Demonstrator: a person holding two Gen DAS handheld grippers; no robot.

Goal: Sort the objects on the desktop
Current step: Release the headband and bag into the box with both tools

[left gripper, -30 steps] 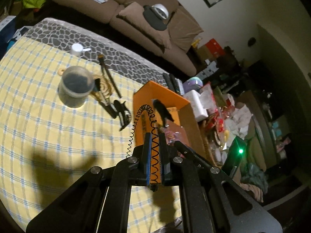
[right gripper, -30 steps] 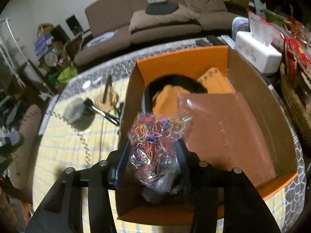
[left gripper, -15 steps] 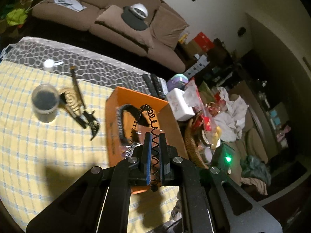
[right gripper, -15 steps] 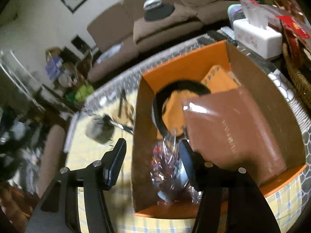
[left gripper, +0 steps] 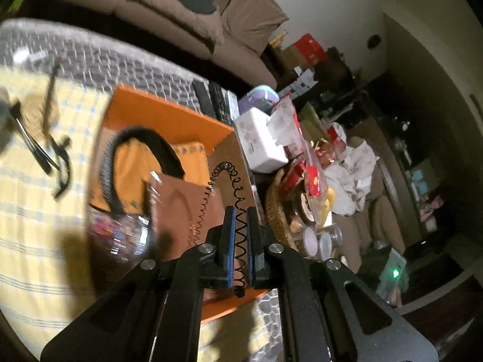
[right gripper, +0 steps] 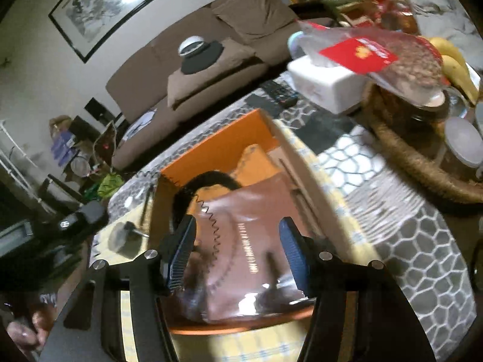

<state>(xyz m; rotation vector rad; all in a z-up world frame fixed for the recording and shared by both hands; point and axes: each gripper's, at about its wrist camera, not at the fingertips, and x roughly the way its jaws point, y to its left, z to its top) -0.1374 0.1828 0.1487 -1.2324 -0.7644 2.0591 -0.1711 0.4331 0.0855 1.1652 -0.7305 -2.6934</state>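
My left gripper point(left gripper: 240, 220) is shut on a thin black coiled cord point(left gripper: 234, 190) and holds it above the orange box point(left gripper: 169, 114). The cord arches and hangs down over the brown pouch point(left gripper: 184, 208) in the box. The box also holds a black headband point(left gripper: 142, 138), an orange cloth point(left gripper: 190, 150) and a clear bag of coloured rubber bands point(left gripper: 117, 235). My right gripper point(right gripper: 237, 238) is open and empty above the same box point(right gripper: 217, 150), over the brown pouch point(right gripper: 250, 241). The cord point(right gripper: 211, 220) dangles between its fingers.
Black clips and pens point(left gripper: 45, 150) lie on the yellow checked cloth point(left gripper: 36, 241) left of the box. A white tissue box point(left gripper: 259, 141), a wicker basket point(right gripper: 407, 150) with snacks and bananas, and small jars point(left gripper: 320, 238) stand to the right. A sofa point(right gripper: 211, 51) is behind.
My right gripper has let go of the rubber-band bag, which now lies in the box, and has lifted away open. My left gripper has carried the cord rightwards over the box.
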